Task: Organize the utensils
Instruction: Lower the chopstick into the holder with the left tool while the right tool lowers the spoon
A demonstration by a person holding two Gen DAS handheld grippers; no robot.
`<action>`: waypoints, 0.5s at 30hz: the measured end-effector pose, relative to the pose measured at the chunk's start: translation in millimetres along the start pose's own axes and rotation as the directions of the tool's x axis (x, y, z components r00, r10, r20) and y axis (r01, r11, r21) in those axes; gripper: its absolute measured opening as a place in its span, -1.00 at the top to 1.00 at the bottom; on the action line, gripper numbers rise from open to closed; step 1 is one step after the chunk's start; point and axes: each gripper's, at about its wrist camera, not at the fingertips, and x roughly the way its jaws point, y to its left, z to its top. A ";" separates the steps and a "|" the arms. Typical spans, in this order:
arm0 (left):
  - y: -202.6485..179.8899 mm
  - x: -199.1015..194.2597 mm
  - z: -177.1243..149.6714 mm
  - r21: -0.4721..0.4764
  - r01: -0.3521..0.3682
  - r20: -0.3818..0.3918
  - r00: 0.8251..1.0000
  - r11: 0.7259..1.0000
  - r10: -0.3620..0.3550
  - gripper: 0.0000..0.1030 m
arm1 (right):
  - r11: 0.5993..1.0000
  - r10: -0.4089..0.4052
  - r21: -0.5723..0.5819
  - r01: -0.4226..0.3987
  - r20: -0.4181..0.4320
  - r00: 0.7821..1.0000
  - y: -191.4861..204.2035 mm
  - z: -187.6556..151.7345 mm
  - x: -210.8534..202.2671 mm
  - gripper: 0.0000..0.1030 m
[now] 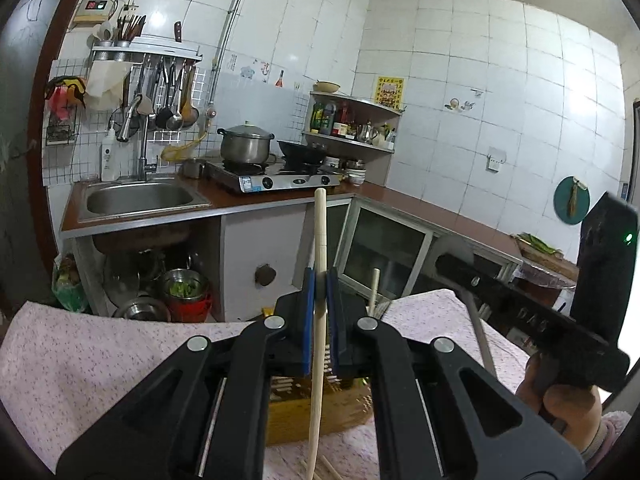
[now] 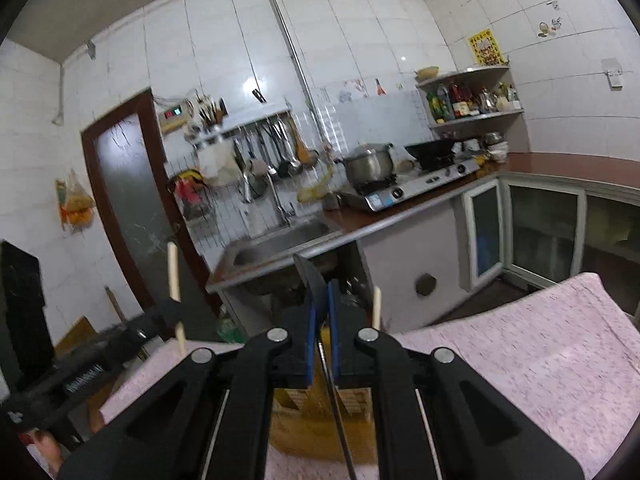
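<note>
My left gripper [image 1: 319,280] is shut on a pale wooden stick [image 1: 320,240], like a long chopstick or handle, held upright above a yellow woven utensil holder [image 1: 304,412] on a pink cloth [image 1: 100,356]. My right gripper [image 2: 321,292] is shut on a thin black-handled utensil [image 2: 312,276] with a dark flat end and a metal shaft, over the same holder [image 2: 316,424]. Another wooden stick [image 1: 373,288] stands in the holder. The right gripper [image 1: 512,300] shows in the left view at right; the left one [image 2: 80,372] shows in the right view at left, with its stick [image 2: 174,272].
Pink cloth covers the table [image 2: 520,360]. Beyond it are a counter with a sink [image 1: 140,198], a gas stove with a steel pot [image 1: 246,146] and a wok, hanging ladles [image 1: 172,92], corner shelves with bottles [image 1: 348,120], and bowls under the sink [image 1: 176,296]. Loose chopsticks [image 1: 328,468] lie on the cloth.
</note>
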 end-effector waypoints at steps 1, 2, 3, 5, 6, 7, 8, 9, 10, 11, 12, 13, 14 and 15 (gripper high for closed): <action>1.6 2.9 1.3 0.002 -0.003 0.005 1.000 1.000 0.003 0.91 | 1.000 0.003 -0.001 -0.003 0.020 1.000 -0.3 2.1 2.9 0.89; 2.3 4.7 3.0 0.007 -0.007 0.011 1.000 1.000 0.006 0.91 | 1.000 0.008 0.000 -0.008 0.033 0.999 -1.2 3.9 4.7 0.89; 3.1 5.3 6.1 0.016 -0.007 0.028 1.000 1.000 0.007 0.91 | 0.999 0.031 0.005 -0.031 0.049 0.998 -2.8 6.4 7.2 0.89; 2.8 4.7 12.8 0.026 -0.008 0.056 0.998 1.000 0.007 0.91 | 0.998 0.055 0.010 -0.056 0.069 0.996 -3.6 10.2 11.7 0.89; 1.8 3.9 18.2 0.034 -0.006 0.075 0.997 0.999 0.003 0.91 | 0.998 0.055 0.012 -0.056 0.079 0.995 -4.2 13.0 15.0 0.89; 0.7 3.5 23.1 0.040 -0.002 0.089 0.996 0.999 -0.002 0.91 | 0.998 0.064 0.020 -0.066 0.081 0.995 -3.8 14.1 18.1 0.89; -0.3 4.2 28.4 0.044 0.000 0.101 0.995 0.999 -0.005 0.91 | 0.995 0.082 0.041 -0.086 0.082 0.993 -5.6 15.6 23.1 0.89; -1.9 4.3 33.9 0.048 0.001 0.119 0.993 0.999 -0.007 0.91 | 0.992 0.102 0.065 -0.108 0.082 0.991 -7.9 16.4 27.2 0.89; -3.3 4.8 37.0 0.052 0.004 0.128 0.992 0.999 -0.010 0.91 | 0.988 0.125 0.084 -0.131 0.076 0.989 -9.1 16.6 31.6 0.89; -3.8 5.7 39.7 0.056 0.008 0.137 0.990 0.998 -0.015 0.91 | 0.986 0.132 0.090 -0.139 0.076 0.988 -8.9 15.7 33.0 0.88; -3.5 7.5 41.2 0.057 0.009 0.143 0.990 0.998 -0.017 0.91 | 0.986 0.136 0.088 -0.143 0.083 0.987 -8.6 15.0 34.7 0.83; -3.4 9.6 40.7 0.055 0.010 0.144 0.989 0.998 -0.018 0.91 | 0.987 0.136 0.078 -0.143 0.089 0.987 -8.0 14.2 36.5 0.83; -3.0 11.8 40.2 0.052 0.012 0.142 0.990 0.999 -0.019 0.91 | 0.988 0.131 0.070 -0.138 0.092 0.987 -5.8 12.6 38.3 0.83; -1.2 15.6 38.8 0.045 0.017 0.137 0.990 0.999 -0.023 0.91 | 0.990 0.121 0.058 -0.127 0.098 0.988 -4.8 11.7 40.2 0.83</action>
